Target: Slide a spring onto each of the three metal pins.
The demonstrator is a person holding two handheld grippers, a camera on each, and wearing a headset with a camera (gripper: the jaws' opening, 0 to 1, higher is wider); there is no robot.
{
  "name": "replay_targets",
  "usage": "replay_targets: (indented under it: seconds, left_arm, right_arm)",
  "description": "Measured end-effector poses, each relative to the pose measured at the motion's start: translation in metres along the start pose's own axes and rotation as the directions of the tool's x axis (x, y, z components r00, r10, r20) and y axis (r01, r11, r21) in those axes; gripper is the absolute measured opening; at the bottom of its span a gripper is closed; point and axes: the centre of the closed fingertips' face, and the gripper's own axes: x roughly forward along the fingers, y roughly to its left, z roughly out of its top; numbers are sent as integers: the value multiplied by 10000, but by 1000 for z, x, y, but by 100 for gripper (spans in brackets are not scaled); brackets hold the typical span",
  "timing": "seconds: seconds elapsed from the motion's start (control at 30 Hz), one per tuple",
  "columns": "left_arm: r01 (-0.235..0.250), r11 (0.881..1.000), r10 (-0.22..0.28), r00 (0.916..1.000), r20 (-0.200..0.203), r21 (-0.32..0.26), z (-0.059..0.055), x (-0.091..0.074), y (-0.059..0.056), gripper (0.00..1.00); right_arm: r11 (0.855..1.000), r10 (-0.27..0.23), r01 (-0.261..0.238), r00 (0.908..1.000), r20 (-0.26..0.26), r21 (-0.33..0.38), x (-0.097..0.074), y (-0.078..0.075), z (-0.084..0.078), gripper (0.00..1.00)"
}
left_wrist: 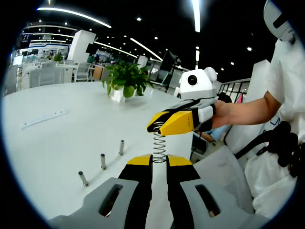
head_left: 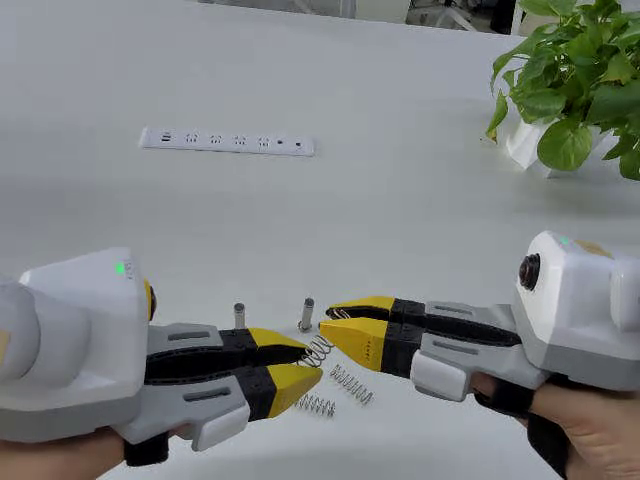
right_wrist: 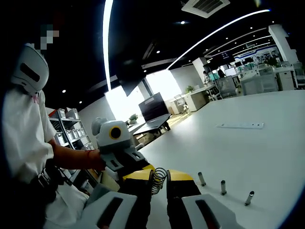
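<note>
In the left gripper view, upper end of the spring hidden behind the yellow tip of the right gripper; no telling whether pinched there. In the right gripper view, lower coils buried between the jaws. In the head view, left gripper cropped by the left and bottom edges, right gripper's casing by the right edge, left hand and right hand by the bottom. Potted plant clipped at top and right. Sockets on the power strip too small to make out.
</note>
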Motion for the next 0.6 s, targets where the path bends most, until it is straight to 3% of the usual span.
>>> replay_targets:
  seconds: [0.33,0.6]
  left_arm:
    - [102,9999,-102,9999,35,-8,1,0,-1,7]
    - [168,9999,-168,9999,-4,11,0,1,-1,7]
  right_arm:
    - [9999,138,-139,9997,-197,-36,5,8,3,6]
    - [9995,191,-201,9989,-425,-235,5,6,2,5]
